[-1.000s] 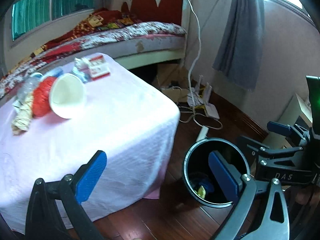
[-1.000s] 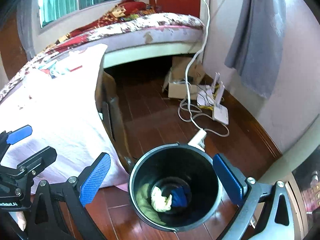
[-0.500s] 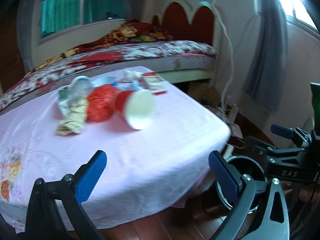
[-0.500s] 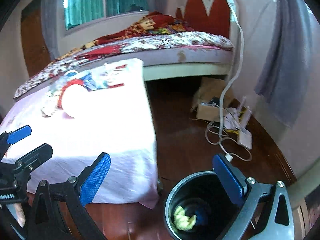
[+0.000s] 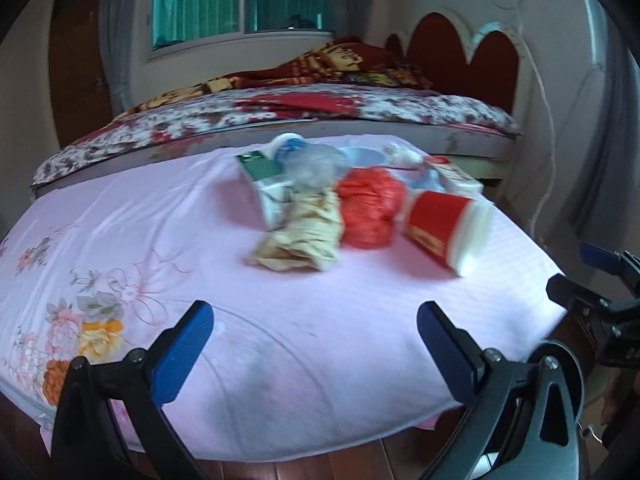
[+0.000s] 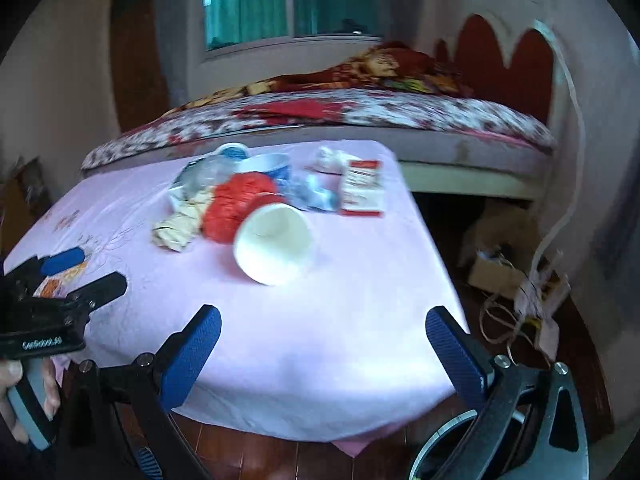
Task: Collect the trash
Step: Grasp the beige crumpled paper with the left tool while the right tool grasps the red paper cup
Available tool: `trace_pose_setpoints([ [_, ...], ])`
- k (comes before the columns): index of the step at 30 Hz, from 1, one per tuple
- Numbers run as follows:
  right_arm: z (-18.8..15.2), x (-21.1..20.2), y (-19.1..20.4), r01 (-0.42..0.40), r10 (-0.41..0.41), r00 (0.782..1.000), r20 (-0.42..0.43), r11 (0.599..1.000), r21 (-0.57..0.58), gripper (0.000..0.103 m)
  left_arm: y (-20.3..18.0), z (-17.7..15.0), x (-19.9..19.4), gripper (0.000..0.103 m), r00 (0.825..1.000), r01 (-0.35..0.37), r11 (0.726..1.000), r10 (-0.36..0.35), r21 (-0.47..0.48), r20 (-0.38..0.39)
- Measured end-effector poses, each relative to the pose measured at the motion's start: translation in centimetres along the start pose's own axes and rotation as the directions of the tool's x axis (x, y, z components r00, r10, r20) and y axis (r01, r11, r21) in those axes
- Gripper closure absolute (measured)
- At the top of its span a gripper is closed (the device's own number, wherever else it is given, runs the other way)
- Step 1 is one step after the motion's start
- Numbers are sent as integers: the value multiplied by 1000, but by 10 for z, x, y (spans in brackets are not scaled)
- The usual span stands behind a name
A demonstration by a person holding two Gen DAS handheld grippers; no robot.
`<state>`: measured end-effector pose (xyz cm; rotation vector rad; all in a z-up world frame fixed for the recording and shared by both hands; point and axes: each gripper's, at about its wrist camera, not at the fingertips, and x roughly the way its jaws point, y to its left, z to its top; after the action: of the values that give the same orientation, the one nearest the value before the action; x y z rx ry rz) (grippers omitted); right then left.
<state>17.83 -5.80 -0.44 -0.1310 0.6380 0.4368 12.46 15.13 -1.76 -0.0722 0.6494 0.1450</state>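
Note:
Trash lies in a heap on the pink-clothed table (image 5: 280, 340): a tipped red paper cup (image 5: 444, 226) with white inside (image 6: 276, 244), a crumpled red bag (image 5: 370, 212) (image 6: 236, 208), a beige wrapper (image 5: 304, 236) (image 6: 178, 228), a clear plastic piece (image 5: 316, 166), a red and white carton (image 6: 362, 192). My left gripper (image 5: 314, 350) is open and empty above the table's near edge. My right gripper (image 6: 324, 352) is open and empty, short of the cup. The black bin's rim (image 6: 444, 444) shows at the bottom right.
A bed (image 5: 320, 116) with a patterned cover and red headboard stands behind the table. A cardboard box (image 6: 496, 268), cables and a router (image 6: 540, 300) lie on the wooden floor to the right. The left gripper also shows in the right wrist view (image 6: 60, 276).
Both grippers swung up and left from over the bin to face the table. The trash heap is now centred in both views, and the bin has dropped nearly out of view.

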Motion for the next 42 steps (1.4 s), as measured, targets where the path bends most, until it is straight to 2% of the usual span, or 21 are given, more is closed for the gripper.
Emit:
trace_pose_setpoints([
  [7,21,43,14,-56,56,998,-26,998,-10,0,21,13,35,3,1000,6,1000,-6,-14,-24],
  [14,31,84,14,-69,67,995,-76,997,-19,0,16,22,67,7,997,42,999,-42,-4,-66],
  [22,40,107,9,-92,88,992,-94,995,-28,0,13,33,87,17,991,73,997,-76,-30,-107],
  [24,41,111,9,-98,94,990,-101,995,-33,3,13,36,90,17,991,76,997,-79,-32,-110],
  [25,40,113,9,-102,98,990,-105,994,-32,6,12,37,92,20,990,75,997,-78,-30,-117],
  [27,39,115,8,-117,113,987,-117,993,-22,20,11,37,98,26,985,78,996,-82,-31,-149],
  [28,39,115,8,-127,124,985,-122,992,-18,23,11,36,100,33,984,77,996,-81,-34,-160],
  [29,38,115,8,-132,128,984,-124,991,-18,29,12,35,103,45,980,78,996,-83,-38,-178],
  [30,38,114,10,-136,132,983,-124,990,-22,33,12,34,104,53,978,83,996,-90,-44,-186],
  [31,37,113,10,-135,131,984,-122,990,-25,34,13,33,104,66,976,97,994,-106,-54,-190],
  [32,37,111,11,-138,134,984,-121,990,-26,37,14,32,101,73,977,98,994,-107,-57,-183],
  [35,35,106,11,-156,152,981,-119,988,-23,42,17,26,89,77,982,88,994,-97,-60,-162],
  [42,22,87,13,-166,162,982,-99,985,-38,49,14,12,55,78,990,90,994,-96,-61,-101],
])
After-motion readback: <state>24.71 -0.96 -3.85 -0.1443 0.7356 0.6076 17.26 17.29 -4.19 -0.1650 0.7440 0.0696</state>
